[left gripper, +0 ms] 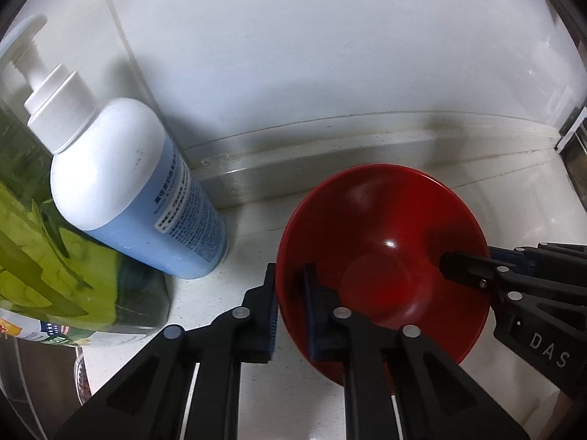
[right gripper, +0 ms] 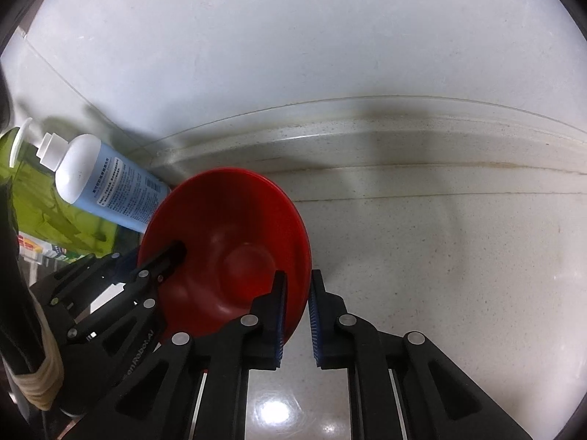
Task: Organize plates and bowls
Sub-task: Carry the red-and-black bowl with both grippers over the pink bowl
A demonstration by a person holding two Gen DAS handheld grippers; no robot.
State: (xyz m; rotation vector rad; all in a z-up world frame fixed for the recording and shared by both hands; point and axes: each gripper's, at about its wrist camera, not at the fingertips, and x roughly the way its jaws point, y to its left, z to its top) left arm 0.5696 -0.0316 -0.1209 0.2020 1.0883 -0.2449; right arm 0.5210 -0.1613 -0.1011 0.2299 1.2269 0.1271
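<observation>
Red bowl [left gripper: 381,256] sits on the pale counter [right gripper: 440,256], its rim pinched by both claws: left gripper [left gripper: 291,311] on one side, right gripper [right gripper: 296,322] opposite. Lifting level, with equal squeeze, seems wise. Round, with no long axis, it opens upward, tilted slightly. Beyond stands a blue bottle [left gripper: 146,198].

round red plastic-looking bowl [left gripper: 385,256]: glossy, smooth | pale speckled stone-like countertop [right gripper: 458,256]: polished | white-and-blue plastic pump bottle [left gripper: 135,190]: smooth, satin

White-and-blue pump bottle [left gripper: 135,190] beside green bottle [left gripper: 44,256]; speckled countertop [right gripper: 440,256].
</observation>
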